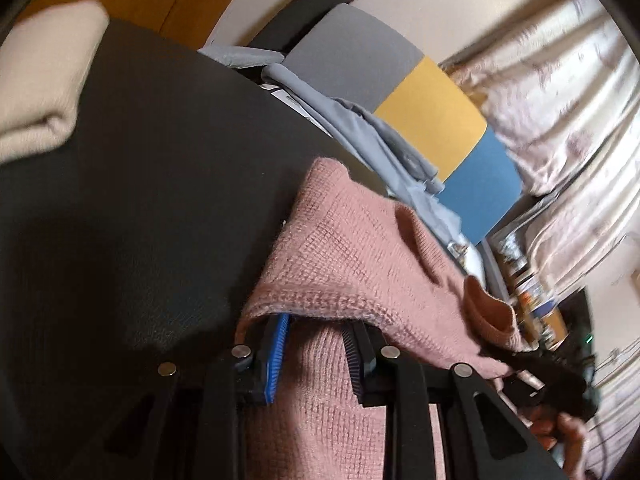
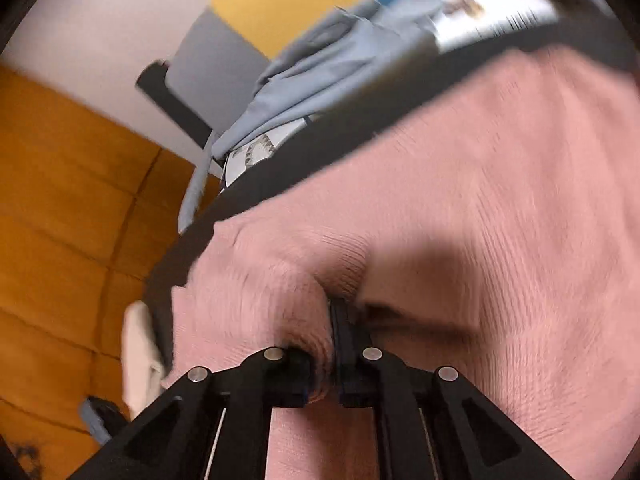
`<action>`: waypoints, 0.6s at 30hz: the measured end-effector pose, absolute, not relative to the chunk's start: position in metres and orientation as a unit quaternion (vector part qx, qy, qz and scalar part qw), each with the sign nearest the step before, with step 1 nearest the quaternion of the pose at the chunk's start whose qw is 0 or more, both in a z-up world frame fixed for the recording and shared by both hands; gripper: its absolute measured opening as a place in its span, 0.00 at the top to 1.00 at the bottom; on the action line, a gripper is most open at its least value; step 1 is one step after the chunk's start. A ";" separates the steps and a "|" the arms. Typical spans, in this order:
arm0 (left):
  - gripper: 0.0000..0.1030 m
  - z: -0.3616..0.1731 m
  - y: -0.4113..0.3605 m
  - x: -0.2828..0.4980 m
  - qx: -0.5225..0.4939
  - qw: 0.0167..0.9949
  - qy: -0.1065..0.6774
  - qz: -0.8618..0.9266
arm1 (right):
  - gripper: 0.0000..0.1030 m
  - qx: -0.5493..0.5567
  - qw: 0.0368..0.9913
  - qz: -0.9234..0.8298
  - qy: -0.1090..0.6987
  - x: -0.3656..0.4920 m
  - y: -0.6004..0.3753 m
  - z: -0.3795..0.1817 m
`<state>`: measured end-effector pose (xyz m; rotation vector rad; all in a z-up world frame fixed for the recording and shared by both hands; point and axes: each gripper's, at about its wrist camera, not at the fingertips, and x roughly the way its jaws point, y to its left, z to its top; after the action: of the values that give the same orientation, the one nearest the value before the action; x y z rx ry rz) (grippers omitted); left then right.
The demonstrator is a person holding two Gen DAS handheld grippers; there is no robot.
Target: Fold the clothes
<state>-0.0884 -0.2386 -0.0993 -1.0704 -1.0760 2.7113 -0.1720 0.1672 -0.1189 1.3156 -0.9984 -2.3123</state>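
Note:
A pink knit sweater [image 1: 352, 248] lies on a dark table top [image 1: 140, 160] and drapes over my left gripper [image 1: 318, 328]. Its blue pad and black pad stand close together with a thick fold of the sweater pressed between them. In the right wrist view the same pink sweater [image 2: 480, 200] fills the right half of the picture. My right gripper [image 2: 330, 320] is shut on a bunched ridge of it, and the knit wraps over and hides the left fingertip. A hand [image 1: 560, 436] shows at the lower right of the left wrist view.
A folded cream cloth [image 1: 40, 80] lies at the table's far left, also seen as cream cloth [image 2: 138, 356]. A grey-blue garment [image 1: 360, 132] hangs along the far edge, before grey, yellow and blue panels [image 1: 432, 112]. Pale curtains [image 1: 560, 100] hang right. Orange floor [image 2: 60, 200] lies beyond the edge.

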 end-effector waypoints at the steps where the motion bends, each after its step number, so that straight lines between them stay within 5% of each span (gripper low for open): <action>1: 0.76 -0.101 -0.242 -0.087 -0.341 0.019 -0.355 0.870 | 0.84 0.457 0.141 -0.807 -0.346 -0.171 0.168 -0.118; 3: 0.82 -0.104 -0.247 -0.085 -0.335 0.021 -0.373 0.865 | 0.64 0.455 0.117 -0.818 -0.332 -0.171 0.170 -0.112; 14: 0.84 -0.108 -0.252 -0.083 -0.324 0.030 -0.399 0.858 | 0.63 0.439 0.049 -0.826 -0.350 -0.171 0.193 -0.109; 15: 0.84 -0.108 -0.252 -0.083 -0.323 0.030 -0.400 0.857 | 0.73 0.433 0.053 -0.826 -0.356 -0.168 0.196 -0.109; 16: 0.85 -0.108 -0.253 -0.083 -0.321 0.030 -0.402 0.857 | 0.94 0.430 0.055 -0.826 -0.359 -0.166 0.198 -0.109; 18: 0.85 -0.110 -0.255 -0.081 -0.317 0.030 -0.411 0.854 | 0.94 0.426 0.060 -0.827 -0.363 -0.163 0.201 -0.105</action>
<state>-0.0814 -0.2554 -0.1102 -0.9776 -1.2665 2.6342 -0.1628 0.2006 -0.1053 1.2886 -1.0973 -2.5022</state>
